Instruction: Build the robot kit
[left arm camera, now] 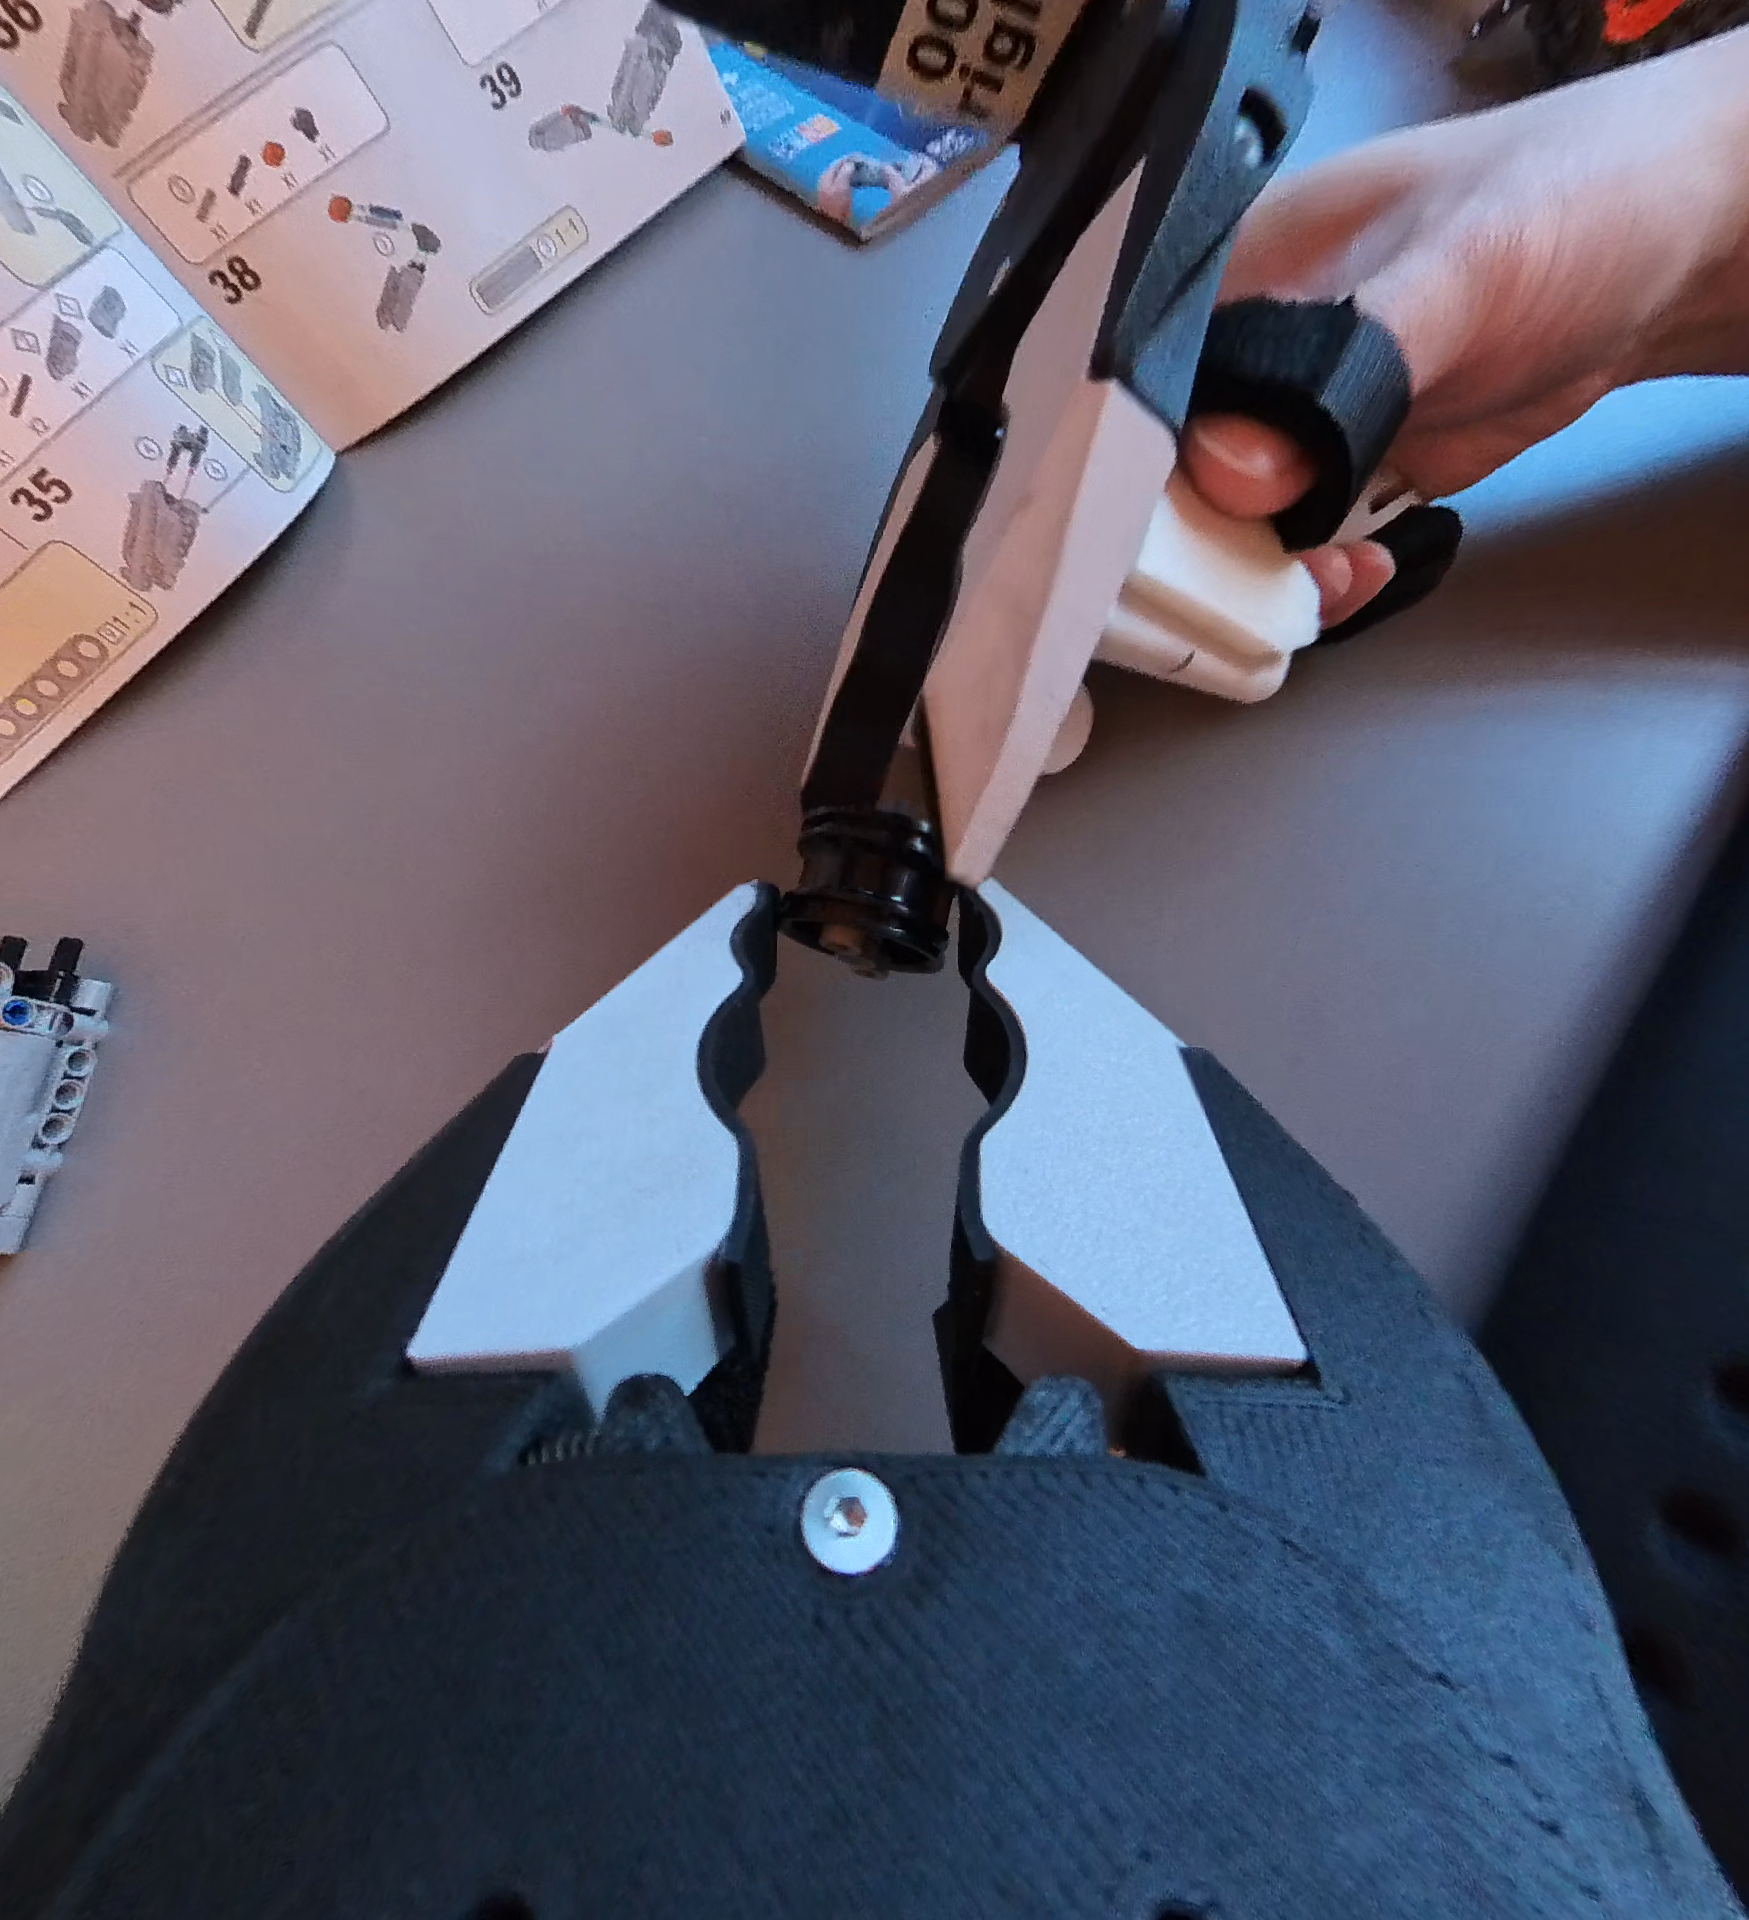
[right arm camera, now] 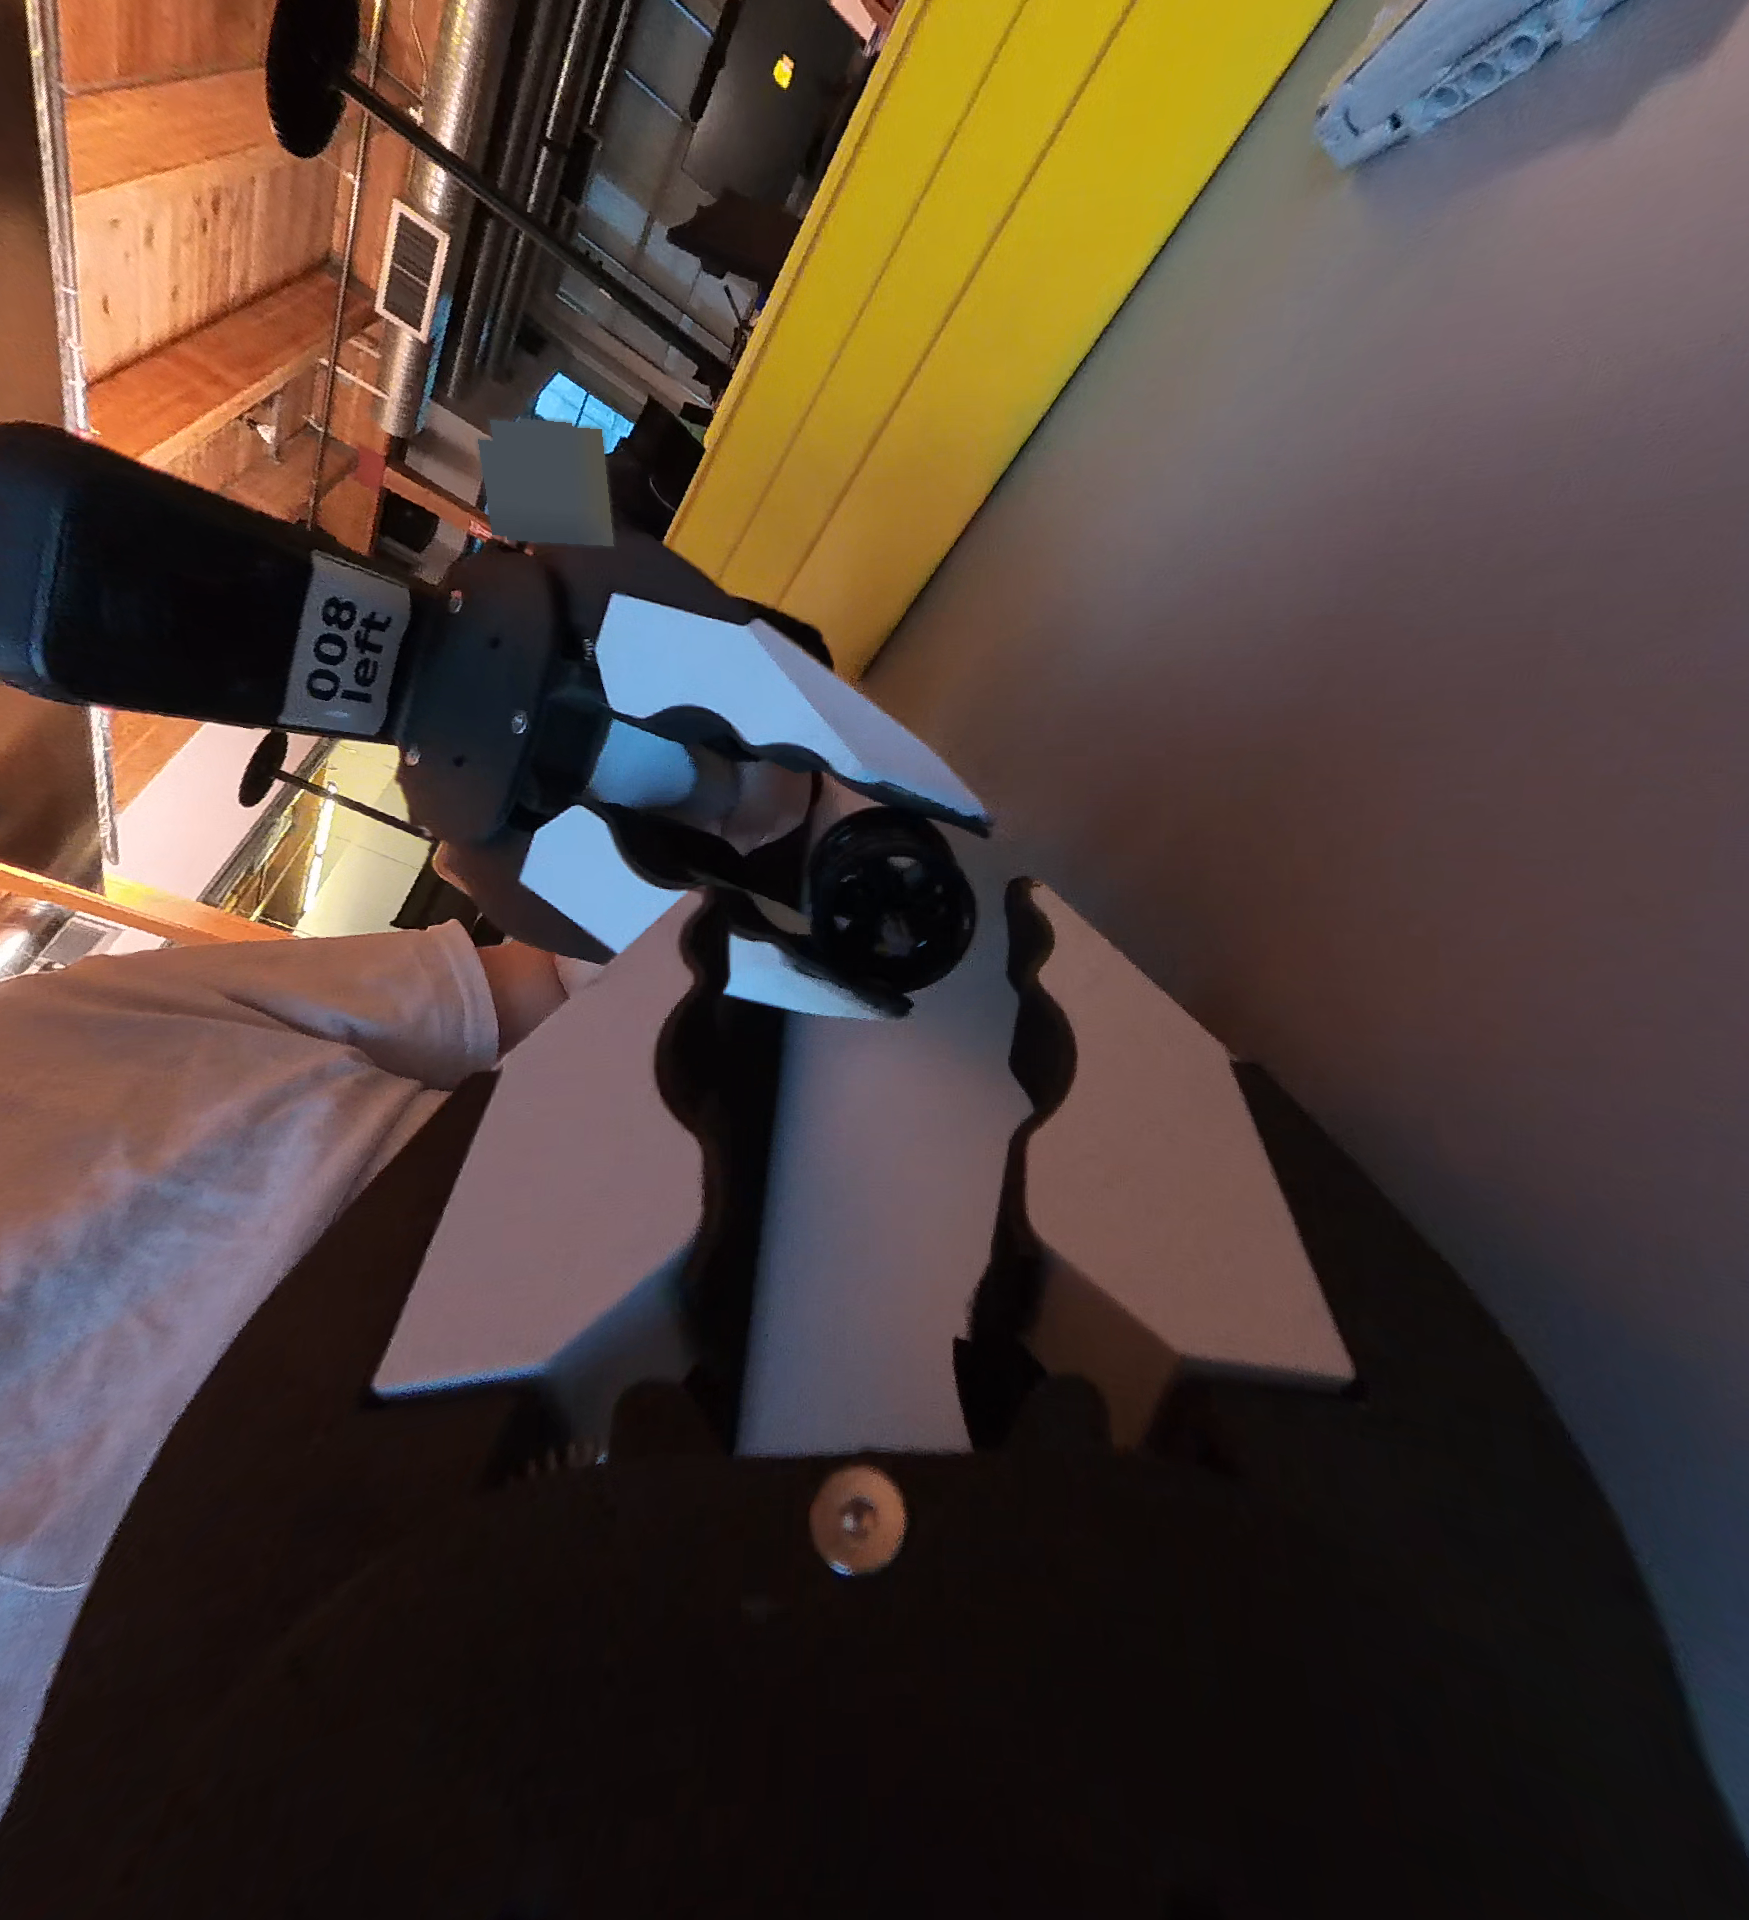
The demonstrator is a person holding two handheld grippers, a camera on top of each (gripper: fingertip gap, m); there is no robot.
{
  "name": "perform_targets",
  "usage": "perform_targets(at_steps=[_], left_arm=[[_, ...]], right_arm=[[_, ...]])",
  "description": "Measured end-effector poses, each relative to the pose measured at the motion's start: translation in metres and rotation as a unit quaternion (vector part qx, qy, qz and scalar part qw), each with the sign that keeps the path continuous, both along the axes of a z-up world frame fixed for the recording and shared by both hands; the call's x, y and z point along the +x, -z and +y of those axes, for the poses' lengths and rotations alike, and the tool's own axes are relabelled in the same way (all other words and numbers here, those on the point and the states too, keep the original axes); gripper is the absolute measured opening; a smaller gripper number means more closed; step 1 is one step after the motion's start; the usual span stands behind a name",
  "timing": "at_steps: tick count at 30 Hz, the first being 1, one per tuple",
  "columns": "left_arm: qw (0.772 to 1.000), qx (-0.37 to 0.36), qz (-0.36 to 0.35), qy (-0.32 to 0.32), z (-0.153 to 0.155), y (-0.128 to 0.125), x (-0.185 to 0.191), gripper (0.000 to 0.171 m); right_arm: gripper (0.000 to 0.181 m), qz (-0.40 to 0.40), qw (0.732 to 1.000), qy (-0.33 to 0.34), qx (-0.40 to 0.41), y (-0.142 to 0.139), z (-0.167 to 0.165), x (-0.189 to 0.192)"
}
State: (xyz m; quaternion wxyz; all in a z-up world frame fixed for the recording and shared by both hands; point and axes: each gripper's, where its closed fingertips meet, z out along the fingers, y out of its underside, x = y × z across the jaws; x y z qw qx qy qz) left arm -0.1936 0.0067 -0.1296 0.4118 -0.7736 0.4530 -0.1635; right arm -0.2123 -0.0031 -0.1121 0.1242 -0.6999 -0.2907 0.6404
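Observation:
A small black toy wheel [left arm camera: 865, 920] sits between the tips of my left gripper [left arm camera: 868, 906], which is shut on it above the table. My right gripper [left arm camera: 885, 847] comes down from above, held by a person's hand [left arm camera: 1535, 291], and its tips meet the wheel's ribbed top. In the right wrist view my right gripper [right arm camera: 865, 904] has its jaws apart, wider than the wheel [right arm camera: 891, 920]. They straddle the wheel and the lower finger of the left gripper [right arm camera: 937, 909], which enters from the left.
An open instruction booklet [left arm camera: 122, 364] and a blue leaflet [left arm camera: 839, 156] lie at the back left of the brown table [left arm camera: 537, 727]. A grey and white brick assembly [left arm camera: 8, 1112] lies at the left. A dark perforated surface [left arm camera: 1732, 1351] is at the right, and a yellow panel [right arm camera: 953, 312] borders the table. The tips of both grippers are at nearly the same place.

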Motion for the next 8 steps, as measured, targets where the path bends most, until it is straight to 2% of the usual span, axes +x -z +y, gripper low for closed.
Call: perform_targets(at_steps=[2, 4, 5, 7, 8], left_arm=[[1.0, 0.003, -0.011, 0.002, -0.002, -0.004, 0.002, 0.033], [1.0, 0.004, -0.022, 0.006, -0.004, -0.008, 0.004, 0.033], [1.0, 0.006, -0.03, 0.008, -0.005, -0.01, 0.005, 0.037], [0.999, 0.009, -0.049, 0.014, -0.007, -0.018, 0.006, 0.058], [0.998, 0.009, -0.061, 0.02, -0.01, -0.022, 0.007, 0.06]], right_arm=[[0.035, 0.003, 1.0, -0.011, -0.001, -0.001, -0.003, 0.0], [0.031, 0.011, 1.0, -0.019, -0.007, -0.003, -0.005, 0.001], [0.031, 0.021, 0.999, -0.029, -0.018, -0.006, -0.007, 0.002], [0.032, 0.062, 0.995, -0.05, -0.063, -0.017, -0.012, 0.006], [0.031, 0.093, 0.99, -0.06, -0.093, -0.026, -0.014, 0.008]])
